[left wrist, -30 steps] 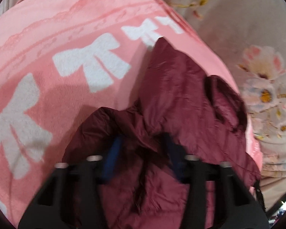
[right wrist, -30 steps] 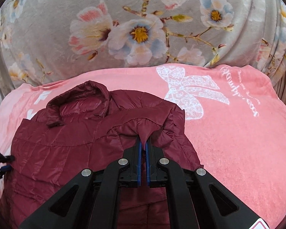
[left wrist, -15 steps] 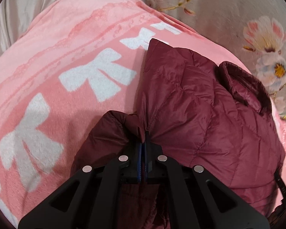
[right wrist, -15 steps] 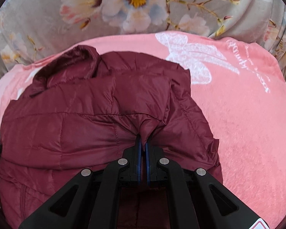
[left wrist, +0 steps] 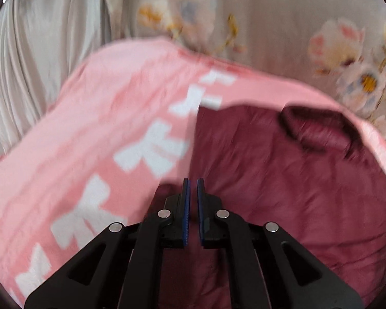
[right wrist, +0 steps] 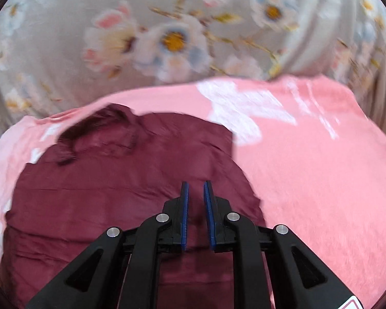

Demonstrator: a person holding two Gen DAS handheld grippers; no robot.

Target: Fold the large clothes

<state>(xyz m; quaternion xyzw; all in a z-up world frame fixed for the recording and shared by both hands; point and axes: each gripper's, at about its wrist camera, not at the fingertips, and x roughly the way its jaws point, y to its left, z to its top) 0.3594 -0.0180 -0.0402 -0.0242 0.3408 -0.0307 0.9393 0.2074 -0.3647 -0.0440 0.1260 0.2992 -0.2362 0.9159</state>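
Soft, even indoor light with faint shadows; both fisheye views show heavy motion blur and dark, curved edges.

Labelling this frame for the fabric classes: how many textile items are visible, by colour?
Maroon quilted puffer jacket: 1
Pink fleece blanket with white bows: 1
Grey floral-print sheet: 1
Plain pale grey draped cloth: 1
Total: 4
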